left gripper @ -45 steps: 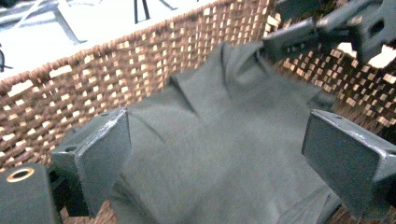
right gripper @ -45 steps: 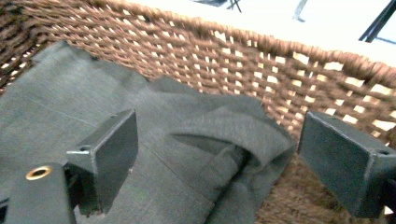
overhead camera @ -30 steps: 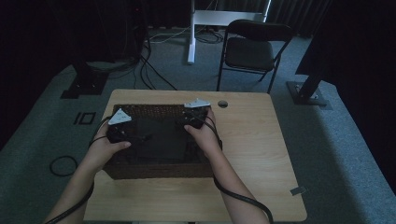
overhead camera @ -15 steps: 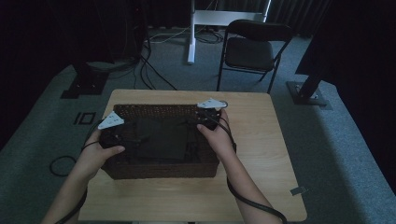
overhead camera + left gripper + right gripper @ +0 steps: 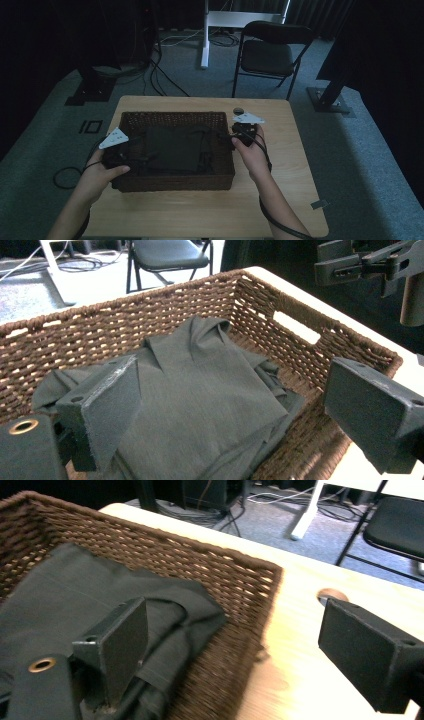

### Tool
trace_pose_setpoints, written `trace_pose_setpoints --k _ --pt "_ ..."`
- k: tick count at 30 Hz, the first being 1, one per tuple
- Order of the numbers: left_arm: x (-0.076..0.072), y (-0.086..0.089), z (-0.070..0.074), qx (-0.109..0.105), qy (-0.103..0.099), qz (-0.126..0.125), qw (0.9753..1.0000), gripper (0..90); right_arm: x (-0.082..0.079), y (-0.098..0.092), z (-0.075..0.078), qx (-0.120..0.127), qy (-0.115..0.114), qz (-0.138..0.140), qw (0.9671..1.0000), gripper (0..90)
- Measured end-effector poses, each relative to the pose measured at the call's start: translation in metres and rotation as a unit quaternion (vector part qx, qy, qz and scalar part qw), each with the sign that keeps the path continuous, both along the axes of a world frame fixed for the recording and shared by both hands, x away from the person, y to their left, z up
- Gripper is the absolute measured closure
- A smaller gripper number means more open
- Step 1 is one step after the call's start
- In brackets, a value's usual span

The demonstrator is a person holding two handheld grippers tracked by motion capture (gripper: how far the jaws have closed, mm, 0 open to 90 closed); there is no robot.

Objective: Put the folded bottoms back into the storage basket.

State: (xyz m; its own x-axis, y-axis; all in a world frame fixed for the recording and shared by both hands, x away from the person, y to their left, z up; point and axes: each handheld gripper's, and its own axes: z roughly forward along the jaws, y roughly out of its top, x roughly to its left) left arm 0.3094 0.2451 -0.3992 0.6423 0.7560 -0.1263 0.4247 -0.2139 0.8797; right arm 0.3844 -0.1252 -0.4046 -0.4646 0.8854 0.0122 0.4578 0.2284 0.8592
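Both hand-held grippers moved apart; folded cloth (image 5: pixel 175 147) lies in basket (image 5: pixel 172 119).

The basket (image 5: pixel 300 315) is rough brown woven wicker. The cloth (image 5: pixel 200 390) in it is matt dark grey fabric. The tabletop (image 5: pixel 300 645) is smooth pale wood. The tongs' pads (image 5: pixel 370 650) look matt black.

The right gripper (image 5: pixel 240 655) has its jaws wide apart across the rim of the woven basket (image 5: pixel 200 560). Dark folded cloth (image 5: pixel 75 600) lies inside; the wooden table (image 5: pixel 295 605) is beside.
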Motion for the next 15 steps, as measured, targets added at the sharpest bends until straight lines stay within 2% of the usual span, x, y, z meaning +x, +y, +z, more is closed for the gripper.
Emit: trace_pose_setpoints --k 9,15 --pt "-0.017 -0.003 -0.012 -0.007 -0.002 -0.010 0.9999 9.3 -0.010 -0.030 -0.009 0.005 -0.008 -0.028 0.9996 12.4" --pt "-0.027 -0.005 -0.018 -0.008 -0.007 -0.005 0.9999 9.3 -0.016 -0.047 -0.020 0.011 -0.009 -0.044 0.9989 12.4"
